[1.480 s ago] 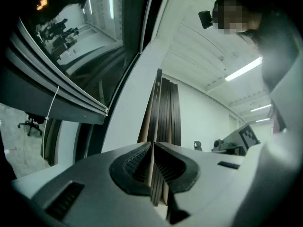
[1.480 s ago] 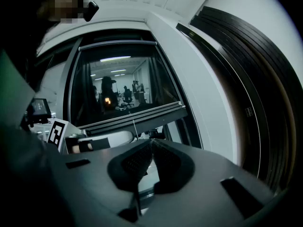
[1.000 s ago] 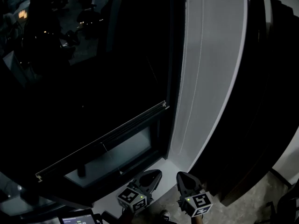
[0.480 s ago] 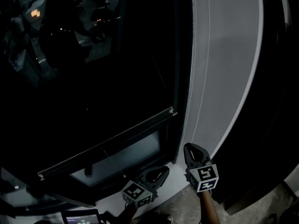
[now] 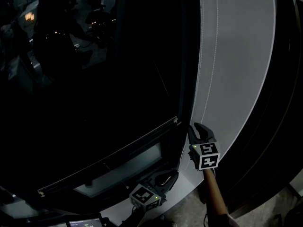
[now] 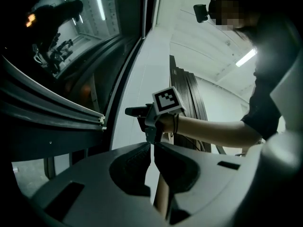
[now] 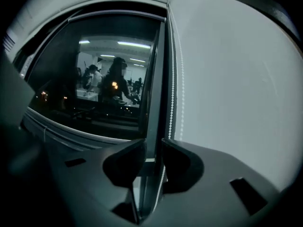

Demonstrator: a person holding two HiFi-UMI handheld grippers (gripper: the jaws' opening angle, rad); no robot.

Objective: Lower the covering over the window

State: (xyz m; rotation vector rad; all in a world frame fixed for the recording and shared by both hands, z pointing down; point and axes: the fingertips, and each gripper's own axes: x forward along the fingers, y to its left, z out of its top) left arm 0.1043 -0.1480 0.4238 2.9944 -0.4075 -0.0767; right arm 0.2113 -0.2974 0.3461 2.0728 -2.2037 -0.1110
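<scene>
- Head view: right gripper (image 5: pixel 198 128) held up on an outstretched bare forearm (image 5: pixel 215 197), at the thin white bead chain (image 5: pixel 215 56); jaws opening, narrow gap, chain at its right edge, pads not clamping it
- left gripper (image 5: pixel 171 175) lower, near the window's bottom corner; jaws almost touching, nothing between
- chain hangs down the plain white wall panel (image 5: pixel 241 70), just right of the dark glass window (image 5: pixel 118 79); pale metal rail (image 5: pixel 109 159) low across the glass, lighter strip beneath

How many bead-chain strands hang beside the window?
2. One bead-chain strand hangs right beside the dark window frame; the other strand runs parallel just right of it, against the white wall. Their lower ends are hidden.
</scene>
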